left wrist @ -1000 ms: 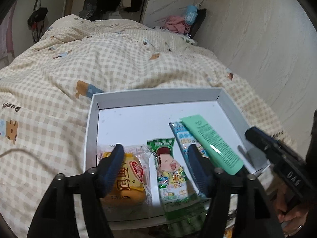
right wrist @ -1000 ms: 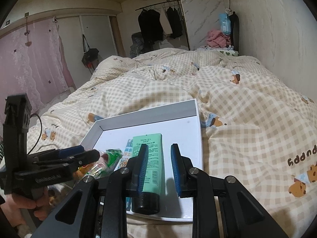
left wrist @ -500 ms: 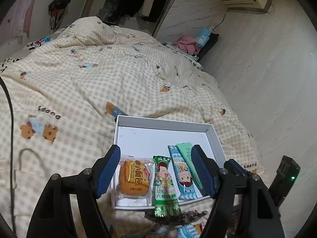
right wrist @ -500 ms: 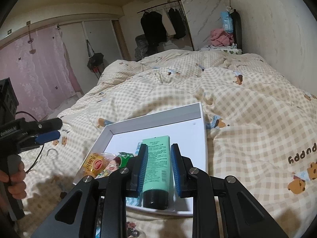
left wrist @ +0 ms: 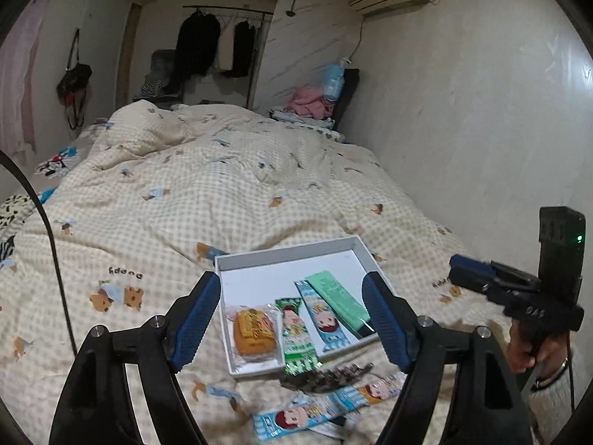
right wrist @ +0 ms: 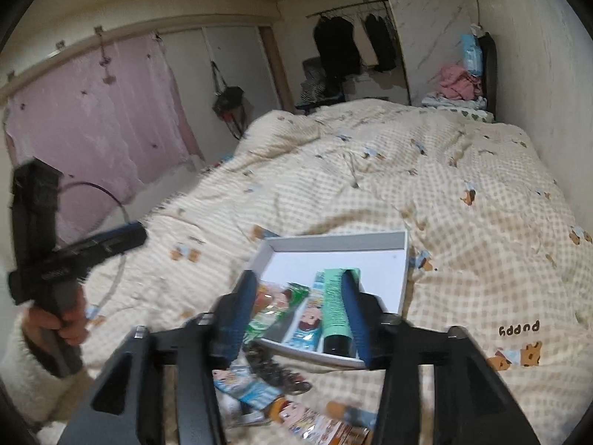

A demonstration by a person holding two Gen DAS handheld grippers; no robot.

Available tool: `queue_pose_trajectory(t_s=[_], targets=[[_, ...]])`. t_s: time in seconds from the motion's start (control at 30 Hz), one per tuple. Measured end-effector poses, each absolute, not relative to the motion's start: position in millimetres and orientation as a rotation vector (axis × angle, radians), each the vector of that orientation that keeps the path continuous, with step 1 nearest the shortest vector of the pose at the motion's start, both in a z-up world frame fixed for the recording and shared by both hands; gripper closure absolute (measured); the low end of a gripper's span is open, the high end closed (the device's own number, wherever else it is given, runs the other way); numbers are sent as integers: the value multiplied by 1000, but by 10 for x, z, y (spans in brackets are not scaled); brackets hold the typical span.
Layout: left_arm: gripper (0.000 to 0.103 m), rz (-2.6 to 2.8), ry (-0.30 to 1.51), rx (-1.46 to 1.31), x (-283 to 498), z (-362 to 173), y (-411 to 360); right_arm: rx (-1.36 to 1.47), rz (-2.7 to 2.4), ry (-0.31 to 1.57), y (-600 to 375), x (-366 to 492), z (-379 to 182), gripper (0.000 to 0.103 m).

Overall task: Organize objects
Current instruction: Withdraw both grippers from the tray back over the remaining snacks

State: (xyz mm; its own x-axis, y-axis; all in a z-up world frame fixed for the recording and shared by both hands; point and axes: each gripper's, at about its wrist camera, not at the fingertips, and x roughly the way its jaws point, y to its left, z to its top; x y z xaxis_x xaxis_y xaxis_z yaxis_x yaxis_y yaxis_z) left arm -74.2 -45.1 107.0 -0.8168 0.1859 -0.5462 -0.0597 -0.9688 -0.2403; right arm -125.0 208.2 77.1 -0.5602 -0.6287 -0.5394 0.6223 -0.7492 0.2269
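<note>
Left wrist view: both tongs have drawn back from the tray point(left wrist: 292, 256). Left tongs point(left wrist: 292, 322) gape, empty; right tongs point(right wrist: 300, 311) have just been opening, clear of the green tube point(right wrist: 335, 307) lying beyond them. Loose packets point(left wrist: 326, 404) beneath await sorting.

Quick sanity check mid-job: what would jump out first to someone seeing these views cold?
The shallow white cardboard tray on the checked beige quilt, holding a row: orange wrapped bun, green snack sachet, blue sachet, mint-green tube. More loose sachets lie on the quilt in front of the tray, and both grippers hover open, empty.
</note>
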Motion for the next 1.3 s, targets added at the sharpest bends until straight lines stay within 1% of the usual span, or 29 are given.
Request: queue_pose_trajectory(t_s=[0.1, 0.2, 0.3, 0.5, 0.57, 0.63, 0.7, 0.73, 0.77, 0.83, 0.9, 1.0, 1.13, 1.3], targets=[[20, 2855, -338, -905, -651, 1085, -469, 778, -2287, 45, 2124, -1117, 855, 53], [19, 2862, -348, -920, -575, 1076, -504, 776, -2272, 63, 2173, -994, 871, 53], [19, 2870, -357, -932, -495, 1039, -537, 790, -2266, 63, 2217, -939, 819, 49], [19, 2897, -369, -976, -354, 917, -523, 830, -2254, 66, 2236, -848, 647, 49], [19, 2900, -408, -974, -283, 863, -511, 847, -2248, 66, 2244, -835, 571, 49], [19, 2880, -483, -954, -190, 807, -506, 864, -2243, 66, 2239, -832, 498, 49], [14, 2849, -516, -942, -95, 751, -476, 872, -2243, 66, 2240, -825, 437, 49], [5, 2843, -509, -954, -77, 728, -452, 873, -2238, 68, 2238, -815, 409, 49], [0, 2838, -484, -981, -65, 671, -413, 874, -2236, 71, 2234, -804, 368, 49], [0, 2840, -451, -1002, -64, 579, -339, 877, -2240, 77, 2216, -787, 286, 48], [0, 2847, -412, -1046, -102, 444, -260, 882, -2246, 87, 2194, -772, 190, 38], [0, 2812, -395, -1130, -162, 226, -189, 899, -2236, 95, 2167, -751, 16, 38], [0, 2736, -349, -1318, -285, -77, -87, 1004, -2232, 137, 2093, -816, -239, 38], [0, 2697, -323, -1410, -330, -203, -34, 1041, -2223, 135, 2103, -856, -317, 38]])
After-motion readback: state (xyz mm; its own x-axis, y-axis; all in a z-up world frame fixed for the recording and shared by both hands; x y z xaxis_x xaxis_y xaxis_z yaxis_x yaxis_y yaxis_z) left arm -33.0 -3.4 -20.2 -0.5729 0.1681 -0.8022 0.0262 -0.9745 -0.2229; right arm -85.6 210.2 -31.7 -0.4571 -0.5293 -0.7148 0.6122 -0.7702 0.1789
